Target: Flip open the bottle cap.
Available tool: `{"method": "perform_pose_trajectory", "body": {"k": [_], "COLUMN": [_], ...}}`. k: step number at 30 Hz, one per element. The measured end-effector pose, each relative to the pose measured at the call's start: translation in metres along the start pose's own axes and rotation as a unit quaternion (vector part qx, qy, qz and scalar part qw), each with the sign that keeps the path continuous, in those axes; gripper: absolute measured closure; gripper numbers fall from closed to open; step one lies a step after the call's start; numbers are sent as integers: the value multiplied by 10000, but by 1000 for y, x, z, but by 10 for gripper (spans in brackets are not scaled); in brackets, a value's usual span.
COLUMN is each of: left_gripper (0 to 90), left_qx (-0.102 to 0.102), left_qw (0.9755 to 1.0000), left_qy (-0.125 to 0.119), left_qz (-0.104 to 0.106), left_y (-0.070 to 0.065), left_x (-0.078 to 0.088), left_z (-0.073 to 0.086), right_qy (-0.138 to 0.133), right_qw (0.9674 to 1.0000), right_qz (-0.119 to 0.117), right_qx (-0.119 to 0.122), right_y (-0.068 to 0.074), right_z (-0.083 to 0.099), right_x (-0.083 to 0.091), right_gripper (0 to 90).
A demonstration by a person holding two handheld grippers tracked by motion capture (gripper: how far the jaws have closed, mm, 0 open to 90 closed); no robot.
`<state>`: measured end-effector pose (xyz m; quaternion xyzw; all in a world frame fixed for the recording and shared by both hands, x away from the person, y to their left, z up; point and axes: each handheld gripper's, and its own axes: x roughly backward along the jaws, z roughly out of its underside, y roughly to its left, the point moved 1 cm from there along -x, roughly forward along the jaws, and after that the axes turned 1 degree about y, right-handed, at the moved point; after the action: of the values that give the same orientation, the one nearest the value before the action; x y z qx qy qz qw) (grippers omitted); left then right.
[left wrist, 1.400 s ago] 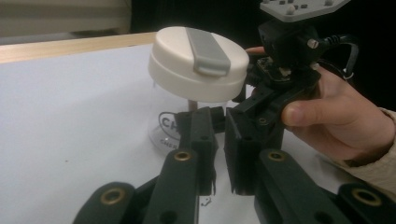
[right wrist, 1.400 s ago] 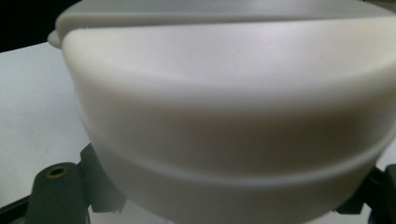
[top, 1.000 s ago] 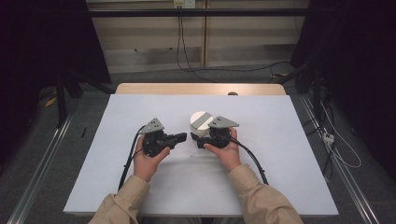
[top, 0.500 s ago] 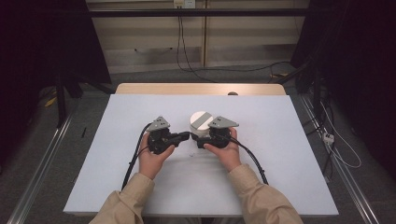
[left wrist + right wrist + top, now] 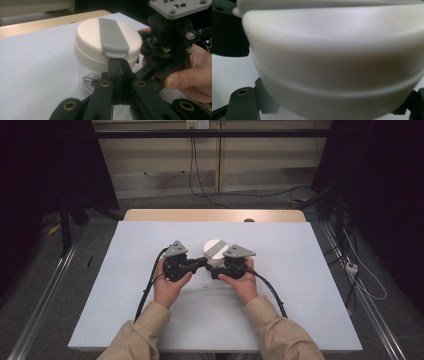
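A clear jar with a white lid [image 5: 216, 247] stands mid-table, and a grey bar [image 5: 112, 37] runs across the lid's top. My left gripper [image 5: 203, 262] is shut, with nothing between its jaws. In the left gripper view its joined tips [image 5: 120, 66] touch the lid's rim just under the end of the grey bar. My right gripper [image 5: 216, 266] comes in from the right and is shut on the jar below the lid. In the right gripper view the lid [image 5: 332, 50] looms very close, with black fingers [image 5: 244, 102] low at either side.
The jar stands on a white table sheet [image 5: 300, 295] with a wooden strip [image 5: 215, 215] along the far edge. A black cable [image 5: 150, 285] trails from each gripper toward the person. Dark floor, rails and loose wires surround the table.
My left gripper has shifted slightly right, bringing its shut tips up to the jar's lid. The right gripper and the jar have stayed in place.
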<state>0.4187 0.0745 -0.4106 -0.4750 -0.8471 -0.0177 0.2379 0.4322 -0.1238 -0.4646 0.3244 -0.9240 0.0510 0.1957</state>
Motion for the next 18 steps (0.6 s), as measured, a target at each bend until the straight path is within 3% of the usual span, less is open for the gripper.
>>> {"method": "perform_pose_trajectory", "body": {"k": [18], "left_gripper": [900], "left_qx": [-60], "left_qw": [9999], "left_qy": [-117], "left_qz": [-102], "left_y": [-4], "left_x": [5], "left_z": [-21], "right_qy": [-1], "right_qw": [10000], "right_qz": [8], "right_qx": [13], "right_y": [0], "right_z": [1], "right_x": [-1], "right_gripper": [186]}}
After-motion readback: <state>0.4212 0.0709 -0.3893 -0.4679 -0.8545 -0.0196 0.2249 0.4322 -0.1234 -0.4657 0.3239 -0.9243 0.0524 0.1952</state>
